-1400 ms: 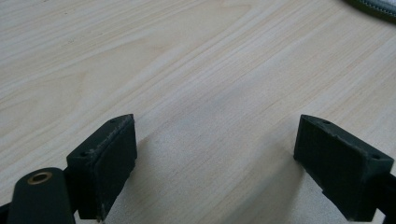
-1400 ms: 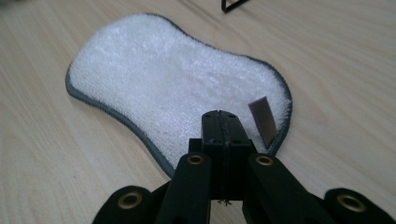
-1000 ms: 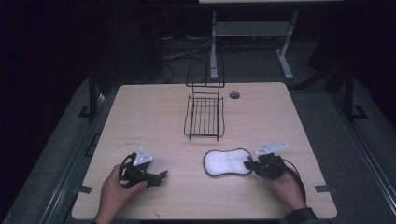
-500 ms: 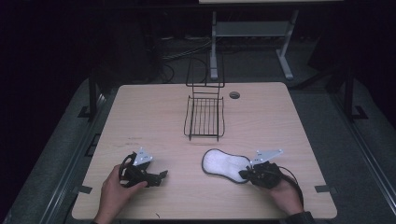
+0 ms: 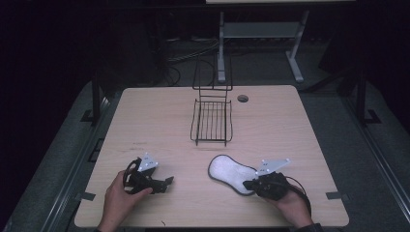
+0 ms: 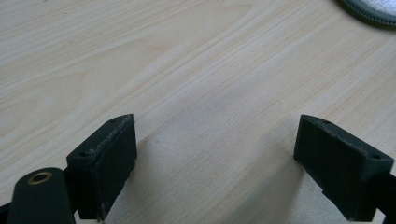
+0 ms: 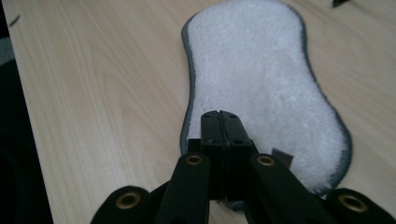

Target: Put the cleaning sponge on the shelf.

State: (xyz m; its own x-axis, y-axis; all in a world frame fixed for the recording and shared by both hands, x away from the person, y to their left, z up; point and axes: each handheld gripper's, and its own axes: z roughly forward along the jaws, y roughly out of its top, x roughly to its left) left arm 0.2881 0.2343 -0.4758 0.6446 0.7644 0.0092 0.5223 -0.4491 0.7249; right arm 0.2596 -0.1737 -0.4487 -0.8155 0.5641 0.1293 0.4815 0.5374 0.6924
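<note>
In the high view, a wooden table (image 5: 290,135) held a black wire rack (image 5: 211,121) near its middle, and a white pad (image 5: 231,173) with a dark rim lay on the near part, right of centre. The left gripper (image 5: 165,182) rested on the table at the near left, held in the person's left hand (image 5: 118,200), well apart from the pad. The right gripper (image 5: 247,184) sat at the pad's near right end, held by the right hand (image 5: 290,203). In the left gripper view, the jaws stood wide apart over bare wood, with the pad's rim (image 6: 369,11) at the top right corner. In the right gripper view, the jaws were pressed together on the near edge of the pad (image 7: 261,74), which stretched away flat on the table.
</note>
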